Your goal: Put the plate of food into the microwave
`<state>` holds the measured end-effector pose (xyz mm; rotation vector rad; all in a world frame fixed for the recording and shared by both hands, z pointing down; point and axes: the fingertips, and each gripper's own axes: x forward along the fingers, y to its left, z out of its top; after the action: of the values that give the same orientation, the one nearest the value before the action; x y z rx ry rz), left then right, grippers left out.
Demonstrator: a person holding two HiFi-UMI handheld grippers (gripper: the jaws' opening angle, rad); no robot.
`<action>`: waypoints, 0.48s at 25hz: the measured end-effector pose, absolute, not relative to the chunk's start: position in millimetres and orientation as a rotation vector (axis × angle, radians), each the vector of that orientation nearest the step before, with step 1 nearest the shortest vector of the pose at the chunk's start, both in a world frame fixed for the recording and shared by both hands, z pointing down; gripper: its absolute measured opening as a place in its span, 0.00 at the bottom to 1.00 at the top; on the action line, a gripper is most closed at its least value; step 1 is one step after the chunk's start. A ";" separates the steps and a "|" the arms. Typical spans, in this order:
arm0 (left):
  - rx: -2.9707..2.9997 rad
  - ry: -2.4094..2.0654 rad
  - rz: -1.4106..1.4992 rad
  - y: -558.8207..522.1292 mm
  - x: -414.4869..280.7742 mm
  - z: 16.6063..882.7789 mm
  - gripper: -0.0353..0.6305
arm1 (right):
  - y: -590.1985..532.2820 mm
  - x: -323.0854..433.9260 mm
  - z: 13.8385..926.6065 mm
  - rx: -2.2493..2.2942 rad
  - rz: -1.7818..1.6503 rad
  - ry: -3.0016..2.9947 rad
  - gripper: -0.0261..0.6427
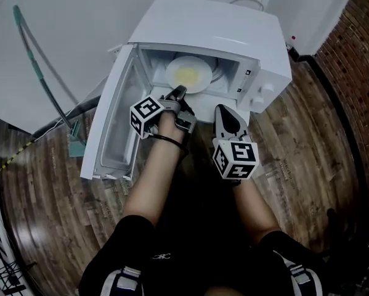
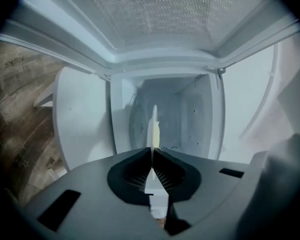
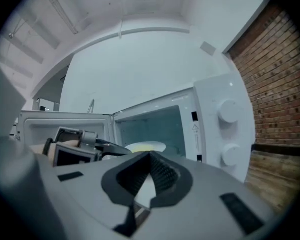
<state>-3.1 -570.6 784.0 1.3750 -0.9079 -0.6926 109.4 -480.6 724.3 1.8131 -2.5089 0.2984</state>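
A white microwave (image 1: 233,36) stands on the wooden floor with its door (image 1: 113,122) swung open to the left. A white plate (image 1: 188,74) with yellow food lies inside the cavity. My left gripper (image 1: 178,94) reaches into the opening and is shut on the plate's near rim. In the left gripper view the plate (image 2: 153,126) shows edge-on between the closed jaws of the left gripper (image 2: 152,151). My right gripper (image 1: 224,110) hangs just outside the opening, to the right, shut and holding nothing. In the right gripper view the right gripper (image 3: 150,156) points at the plate (image 3: 145,147), with the left gripper (image 3: 107,148) beside it.
Two knobs (image 3: 229,111) sit on the microwave's control panel at the right. A white wall lies behind it and a brick wall (image 1: 356,54) at the right. A green-handled tool (image 1: 45,79) leans at the left. The person's knees (image 1: 190,264) are below.
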 end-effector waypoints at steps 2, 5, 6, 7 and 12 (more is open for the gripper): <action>1.382 -0.910 -0.670 -582.9 0.1 779.5 0.08 | -476.4 113.0 724.9 1.825 0.306 -2.490 0.05; 1.419 -0.929 -0.614 -602.0 9.2 776.4 0.08 | -474.8 118.6 722.6 1.846 0.255 -2.461 0.05; 1.439 -0.937 -0.595 -608.4 12.7 775.4 0.08 | -474.8 119.6 721.5 1.850 0.242 -2.458 0.05; 1.454 -0.944 -0.578 -614.5 16.3 775.0 0.08 | -474.6 120.4 720.7 1.851 0.232 -2.457 0.05; 1.501 -0.987 -0.516 -641.8 28.5 776.3 0.08 | -474.3 132.8 716.8 1.850 0.178 -2.434 0.05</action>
<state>28.5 -641.8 776.3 1.5013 -0.9870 -0.5164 132.8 -474.3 716.8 1.8499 -2.4340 0.1777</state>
